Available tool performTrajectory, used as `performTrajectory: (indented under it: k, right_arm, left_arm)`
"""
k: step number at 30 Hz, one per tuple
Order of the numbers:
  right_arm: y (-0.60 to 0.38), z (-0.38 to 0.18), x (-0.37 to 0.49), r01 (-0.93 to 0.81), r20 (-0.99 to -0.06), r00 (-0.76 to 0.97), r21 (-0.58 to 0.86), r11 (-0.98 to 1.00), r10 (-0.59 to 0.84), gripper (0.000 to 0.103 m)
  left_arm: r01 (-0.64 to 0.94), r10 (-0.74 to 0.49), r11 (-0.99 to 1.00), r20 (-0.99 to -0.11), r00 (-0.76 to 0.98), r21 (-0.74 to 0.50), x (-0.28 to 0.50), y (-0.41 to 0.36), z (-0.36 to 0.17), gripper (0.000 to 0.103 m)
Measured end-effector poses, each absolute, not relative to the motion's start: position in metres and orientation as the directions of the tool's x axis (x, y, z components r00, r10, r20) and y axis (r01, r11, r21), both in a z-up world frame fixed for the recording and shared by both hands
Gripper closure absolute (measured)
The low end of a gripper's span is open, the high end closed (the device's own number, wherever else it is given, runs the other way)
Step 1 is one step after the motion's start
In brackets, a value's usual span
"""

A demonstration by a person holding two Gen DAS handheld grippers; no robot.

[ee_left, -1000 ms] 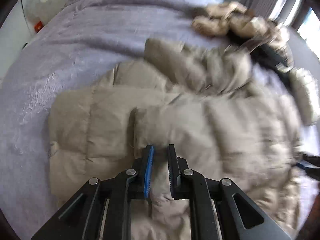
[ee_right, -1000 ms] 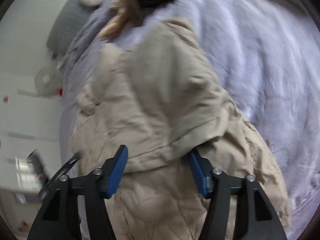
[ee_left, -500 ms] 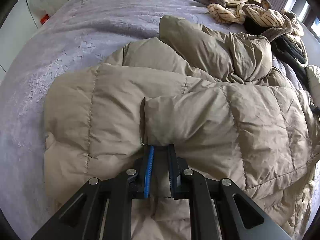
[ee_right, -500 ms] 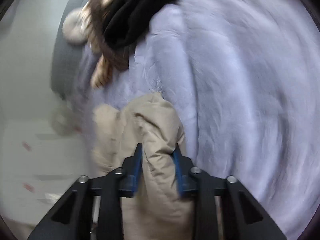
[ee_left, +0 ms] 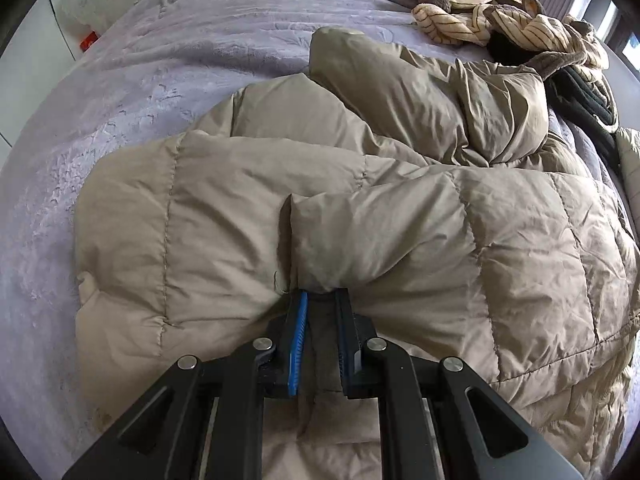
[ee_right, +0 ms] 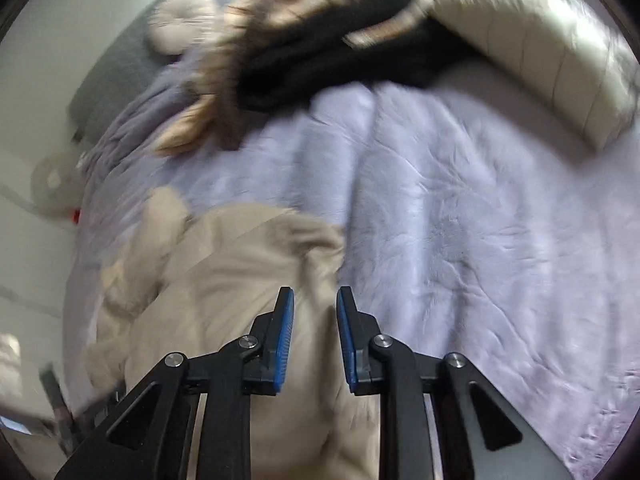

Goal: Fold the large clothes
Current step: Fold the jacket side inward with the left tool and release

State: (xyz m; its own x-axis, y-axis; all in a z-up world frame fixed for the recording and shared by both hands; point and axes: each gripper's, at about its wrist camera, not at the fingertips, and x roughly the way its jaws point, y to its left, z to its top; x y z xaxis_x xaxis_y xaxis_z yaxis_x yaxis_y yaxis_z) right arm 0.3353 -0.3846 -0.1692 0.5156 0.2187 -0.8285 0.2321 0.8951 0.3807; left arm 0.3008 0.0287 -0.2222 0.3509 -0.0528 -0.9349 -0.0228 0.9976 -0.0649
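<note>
Currently my left gripper clamps beige puffer jacket fold; my right gripper, jaws just narrowing, pinches jacket fabric over lilac blanket.

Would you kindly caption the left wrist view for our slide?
Left gripper pinches a fold of the beige puffer coat on the purple bedspread.

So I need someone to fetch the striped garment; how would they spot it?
Look at the far right corner of the purple blanket, beyond the tan puffer coat. The striped garment lies crumpled there on dark clothes; it alone has thin dark lines on cream.
</note>
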Motion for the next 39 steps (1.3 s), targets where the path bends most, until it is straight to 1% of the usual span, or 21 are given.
performTrajectory:
  k: [3,5,7,9,10,15,19,20,21,27,28,29,30,31,32,34,35,36,37,38,39]
  right_arm:
    - [-0.359,-0.159,0.312,0.12,-0.826,0.506,0.353,0.928,0.249,0.079]
    - [-0.347,-0.171,0.307,0.092,-0.85,0.46,0.335,0.938,0.258,0.079]
    - [-0.342,-0.192,0.305,0.085,-0.89,0.408,0.258,0.962,0.203,0.085]
    - [-0.346,-0.21,0.311,0.092,-0.901,0.388,0.247,0.965,0.194,0.095]
    - [-0.345,-0.218,0.316,0.096,-0.903,0.382,0.251,0.963,0.197,0.096]
    - [-0.351,-0.219,0.322,0.114,-0.906,0.375,0.256,0.96,0.198,0.097]
    - [-0.354,-0.212,0.32,0.12,-0.908,0.367,0.262,0.958,0.202,0.096]
    - [-0.352,-0.209,0.317,0.119,-0.908,0.366,0.264,0.957,0.204,0.093]
    - [-0.35,-0.205,0.316,0.117,-0.905,0.37,0.269,0.956,0.209,0.092]
    - [-0.347,-0.184,0.302,0.116,-0.903,0.362,0.291,0.95,0.232,0.091]
    - [-0.347,-0.181,0.299,0.118,-0.903,0.357,0.297,0.947,0.239,0.089]
    - [-0.347,-0.179,0.295,0.121,-0.903,0.353,0.303,0.945,0.244,0.083]
    - [-0.345,-0.175,0.29,0.124,-0.906,0.344,0.306,0.944,0.248,0.069]
    - [-0.344,-0.172,0.286,0.123,-0.907,0.338,0.308,0.944,0.252,0.06]
    - [-0.342,-0.17,0.281,0.119,-0.907,0.335,0.308,0.944,0.254,0.049]
    - [-0.337,-0.163,0.273,0.101,-0.911,0.323,0.304,0.947,0.258,0.048]
    - [-0.335,-0.162,0.27,0.097,-0.912,0.317,0.303,0.948,0.259,0.048]
    - [-0.334,-0.159,0.265,0.094,-0.915,0.309,0.302,0.949,0.261,0.048]
    - [-0.333,-0.157,0.262,0.093,-0.915,0.303,0.305,0.948,0.265,0.047]
    - [-0.332,-0.154,0.258,0.091,-0.916,0.294,0.311,0.946,0.273,0.045]
    - [-0.331,-0.152,0.254,0.089,-0.916,0.29,0.315,0.945,0.278,0.04]
  left_arm:
    - [-0.028,-0.044,0.998,-0.934,0.354,-0.058,0.3,0.027,-0.223,0.089]
    - [-0.033,-0.04,0.998,-0.934,0.355,-0.055,0.301,0.027,-0.225,0.089]
    - [-0.03,-0.039,0.998,-0.933,0.356,-0.053,0.301,0.027,-0.226,0.089]
    - [-0.021,-0.039,0.999,-0.933,0.359,-0.05,0.301,0.026,-0.226,0.089]
    - [-0.017,-0.039,0.999,-0.932,0.361,-0.048,0.301,0.026,-0.226,0.089]
    - [-0.036,-0.041,0.998,-0.933,0.358,-0.058,0.303,0.03,-0.219,0.089]
    - [-0.098,0.0,0.995,-0.933,0.36,-0.037,0.299,0.047,-0.208,0.089]
    - [-0.108,0.008,0.994,-0.935,0.355,-0.032,0.298,0.051,-0.204,0.089]
    - [-0.11,0.014,0.994,-0.935,0.355,-0.027,0.296,0.054,-0.201,0.089]
    - [-0.087,0.026,0.996,-0.932,0.363,-0.006,0.272,0.056,-0.175,0.089]
    - [-0.084,0.023,0.996,-0.932,0.362,-0.008,0.268,0.054,-0.171,0.089]
    - [-0.079,0.015,0.997,-0.933,0.358,-0.014,0.261,0.053,-0.167,0.088]
    - [-0.076,0.009,0.997,-0.936,0.352,-0.019,0.256,0.051,-0.163,0.088]
    - [-0.074,0.005,0.997,-0.938,0.347,-0.022,0.25,0.049,-0.159,0.088]
    - [-0.071,0.004,0.997,-0.939,0.344,-0.021,0.243,0.047,-0.155,0.088]
    - [-0.064,0.01,0.998,-0.941,0.337,-0.012,0.23,0.043,-0.149,0.088]
    - [-0.063,0.018,0.998,-0.942,0.336,-0.003,0.224,0.04,-0.146,0.069]
    - [-0.066,0.024,0.998,-0.941,0.337,0.002,0.218,0.039,-0.143,0.028]
    - [-0.072,0.035,0.997,-0.937,0.347,0.01,0.211,0.037,-0.138,0.013]
    - [-0.075,0.048,0.997,-0.93,0.363,0.022,0.205,0.036,-0.133,0.006]
    - [-0.069,0.058,0.997,-0.927,0.371,0.035,0.197,0.032,-0.129,0.006]
